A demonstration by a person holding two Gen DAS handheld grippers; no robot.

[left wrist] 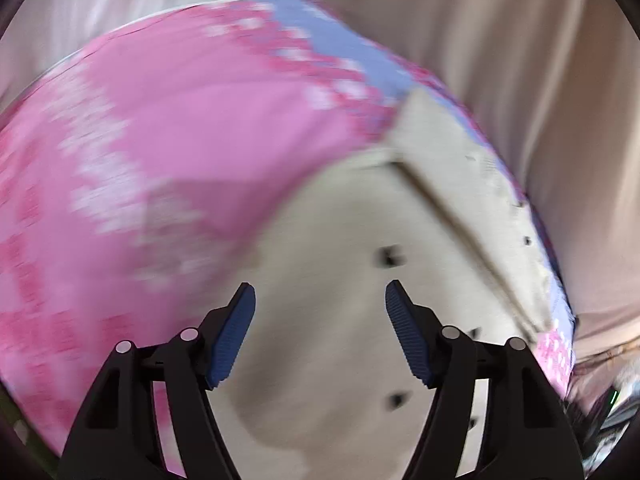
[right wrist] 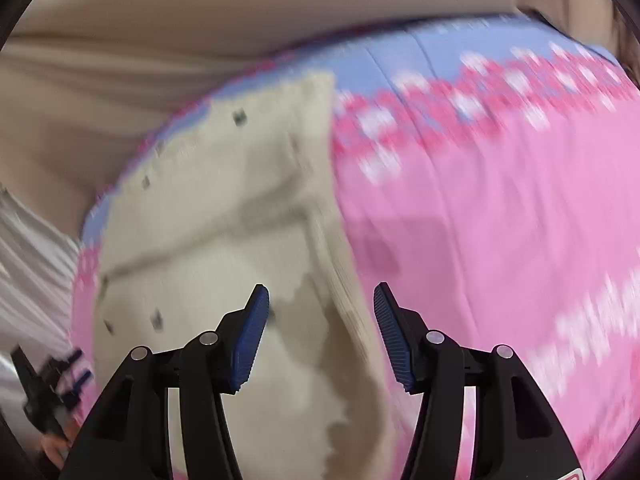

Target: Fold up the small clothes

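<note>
A small cream garment [left wrist: 340,220] with tiny dark marks lies on a pink and blue flowered sheet [left wrist: 180,120]. Its upper part is folded over along a seam. My left gripper [left wrist: 320,286] is open over the garment's plain middle, with nothing pinched between its blue pads. In the right wrist view the same garment [right wrist: 224,200] covers the left half of the picture, and its ribbed edge runs down between the fingers. My right gripper [right wrist: 321,287] is open over that edge and grips nothing. The left gripper [right wrist: 52,384] shows small at the lower left. Both views are blurred.
The flowered sheet [right wrist: 500,220] spreads wide to the right of the garment. Beige cloth [right wrist: 160,20] hangs or lies beyond the sheet's far edge, and the same beige cloth [left wrist: 540,60] fills the upper right of the left wrist view. White pleated fabric [right wrist: 28,248] shows at the left.
</note>
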